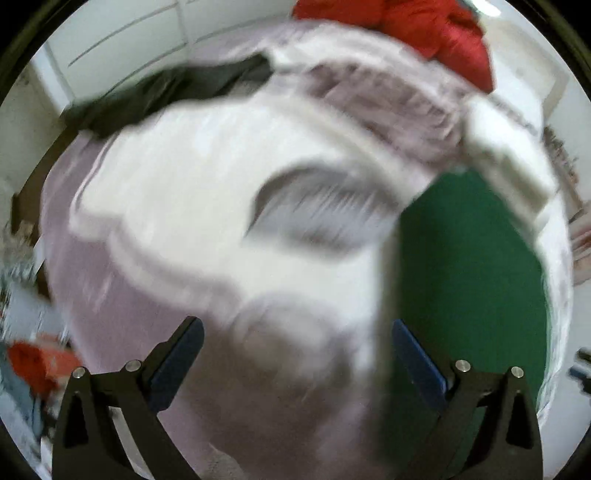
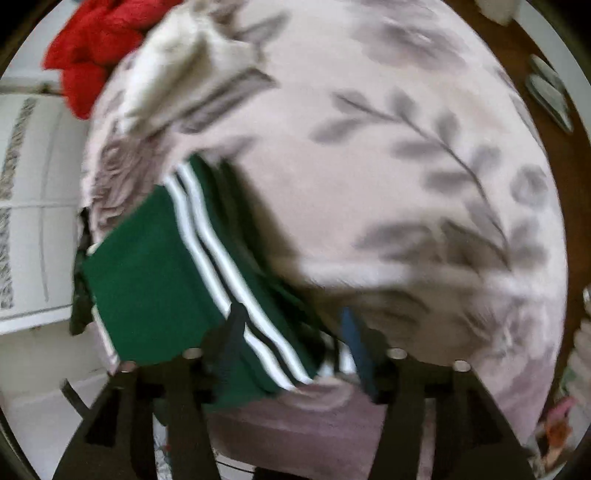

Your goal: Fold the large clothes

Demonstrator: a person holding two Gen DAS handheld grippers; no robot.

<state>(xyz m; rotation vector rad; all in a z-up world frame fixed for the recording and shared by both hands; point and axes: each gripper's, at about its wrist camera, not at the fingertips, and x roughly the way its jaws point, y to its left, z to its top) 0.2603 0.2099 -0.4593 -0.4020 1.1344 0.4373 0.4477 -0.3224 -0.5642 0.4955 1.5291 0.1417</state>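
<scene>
On the bed [image 2: 406, 184] with its leaf-patterned cover, the right gripper [image 2: 291, 332] has its jaws clenched on the striped edge of the green garment [image 2: 147, 280] at the near left, while the left gripper [image 1: 297, 350] hovers released above the blurred white garment [image 1: 192, 184] nearby.

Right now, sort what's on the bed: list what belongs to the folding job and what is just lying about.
In the job:
- green striped garment, held in the right hand-held gripper
- white garment
- left hand-held gripper, open above it

Lying about:
- red clothes
- dark garment
- floral bedspread
</scene>
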